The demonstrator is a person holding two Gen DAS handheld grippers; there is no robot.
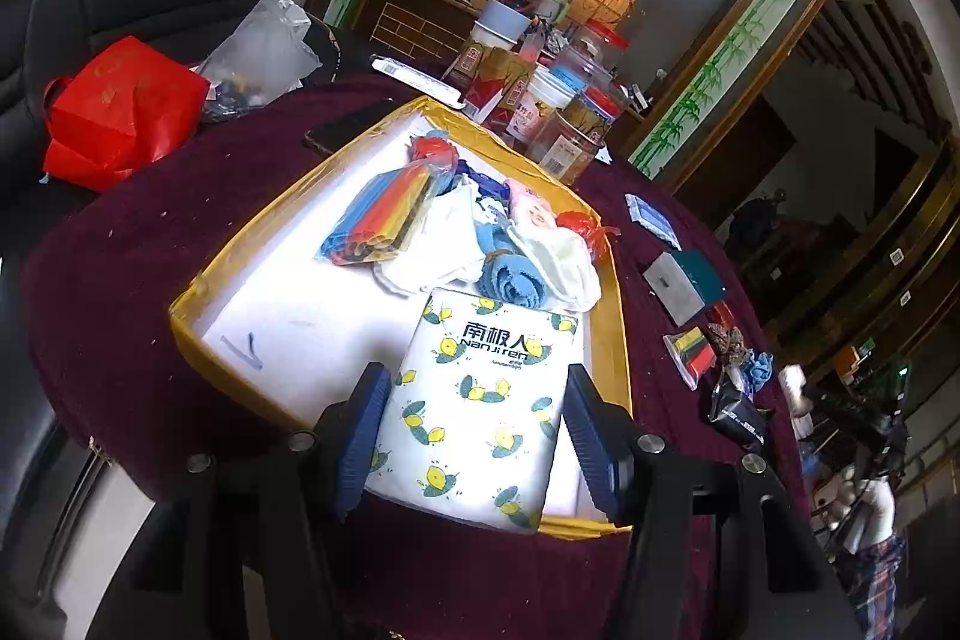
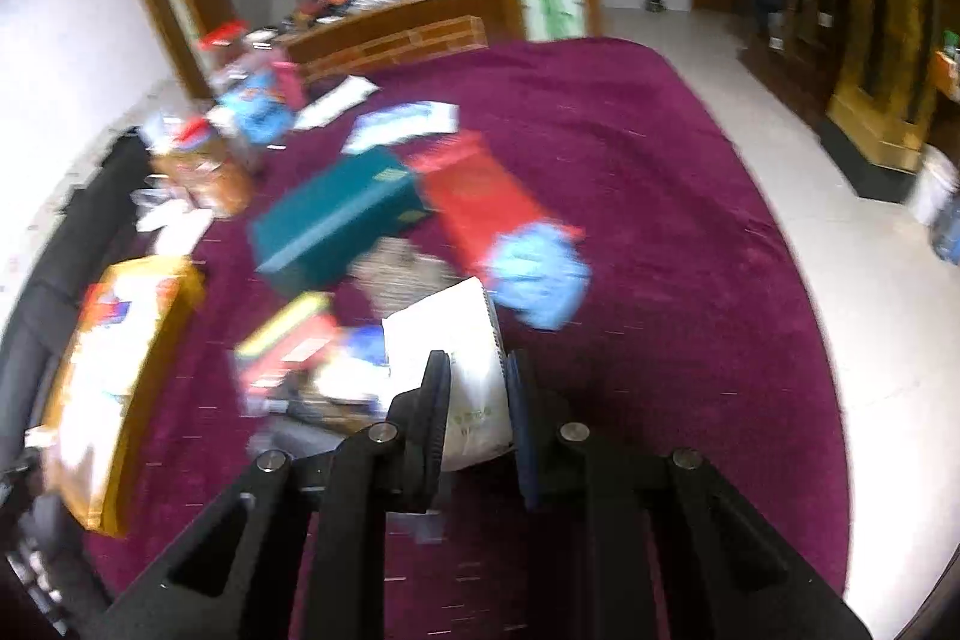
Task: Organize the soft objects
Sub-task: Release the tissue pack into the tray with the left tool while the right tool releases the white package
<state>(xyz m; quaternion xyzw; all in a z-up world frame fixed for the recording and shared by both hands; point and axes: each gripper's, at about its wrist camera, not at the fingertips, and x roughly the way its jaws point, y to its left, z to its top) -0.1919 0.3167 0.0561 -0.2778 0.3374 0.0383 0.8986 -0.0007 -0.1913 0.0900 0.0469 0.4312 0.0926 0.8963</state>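
In the left wrist view my left gripper is shut on a white tissue pack with lemon print, held over the near end of a yellow-rimmed white tray. The tray holds a striped cloth in a bag, a rolled blue towel, white cloths and red items. In the blurred right wrist view my right gripper is shut on a white packet above the maroon tablecloth. The tray lies at the left there.
A teal box, a red box and a blue cloth lie ahead of the right gripper. Jars and boxes stand behind the tray. A red bag lies far left. Small packets lie right of the tray.
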